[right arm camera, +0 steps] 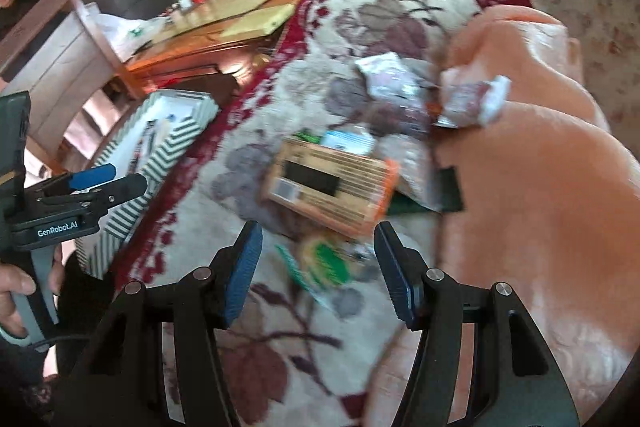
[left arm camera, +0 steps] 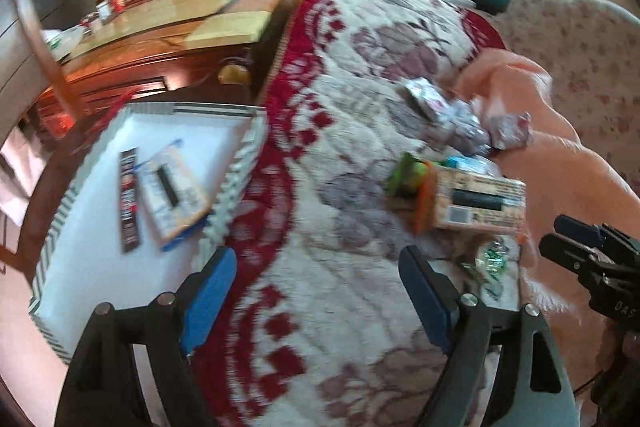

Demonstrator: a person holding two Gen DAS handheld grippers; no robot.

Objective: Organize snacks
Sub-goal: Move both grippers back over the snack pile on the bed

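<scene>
A pile of snacks lies on a floral red-and-white blanket (left arm camera: 320,131). An orange-edged snack packet (left arm camera: 476,201) lies back side up; it also shows in the right wrist view (right arm camera: 328,185). A green packet (right arm camera: 320,263) lies just in front of my right gripper (right arm camera: 316,267), which is open and empty. Silvery pink packets (left arm camera: 440,111) lie farther back. A white box with striped walls (left arm camera: 80,187) holds a flat packet (left arm camera: 172,187) and a dark bar (left arm camera: 129,199). My left gripper (left arm camera: 316,295) is open and empty over the blanket, between box and pile.
A peach fleece blanket (right arm camera: 540,187) is bunched at the right beside the pile. A wooden cabinet (left arm camera: 160,39) with small items stands behind the box. The left gripper shows in the right wrist view (right arm camera: 108,183) over the box, the right gripper in the left wrist view (left arm camera: 572,235).
</scene>
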